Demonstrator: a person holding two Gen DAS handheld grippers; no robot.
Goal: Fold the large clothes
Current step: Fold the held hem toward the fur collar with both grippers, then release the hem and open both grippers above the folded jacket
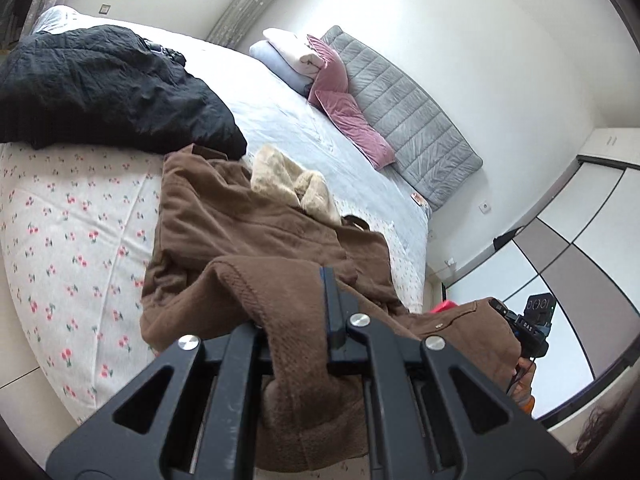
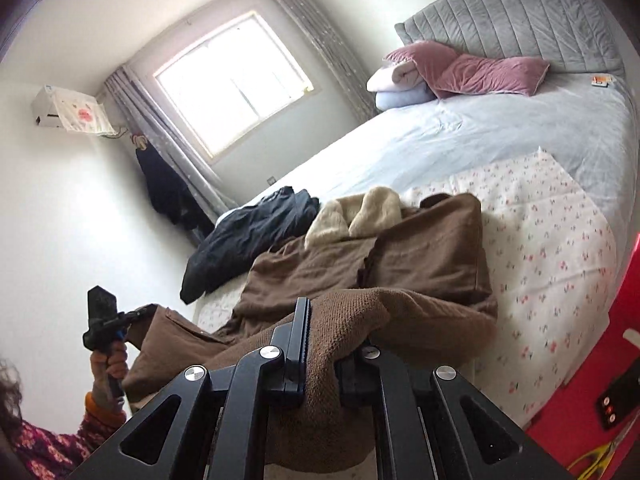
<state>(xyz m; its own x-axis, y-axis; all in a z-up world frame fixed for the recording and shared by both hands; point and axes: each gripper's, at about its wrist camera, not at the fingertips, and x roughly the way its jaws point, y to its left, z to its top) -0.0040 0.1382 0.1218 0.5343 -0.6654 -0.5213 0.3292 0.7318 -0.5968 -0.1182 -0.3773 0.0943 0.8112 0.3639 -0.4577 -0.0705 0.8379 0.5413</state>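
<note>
A large brown coat (image 1: 240, 232) with a cream fleece collar (image 1: 292, 184) lies on the bed, its lower part hanging over the near edge. My left gripper (image 1: 296, 320) is shut on a fold of its brown hem, lifted above the bed edge. My right gripper (image 2: 328, 340) is shut on another part of the same brown coat (image 2: 420, 264). The right gripper also shows at the far right of the left wrist view (image 1: 532, 324), and the left gripper at the lower left of the right wrist view (image 2: 108, 320), both gripping coat fabric.
A black garment (image 1: 104, 88) lies on the bed beyond the coat. The bed has a floral sheet (image 1: 72, 232), pale blue cover, pink pillow (image 1: 344, 96), folded blankets (image 1: 288, 56) and grey headboard (image 1: 404, 112). A wardrobe (image 1: 560, 248) stands at right. Something red (image 2: 592, 380) is near the bed.
</note>
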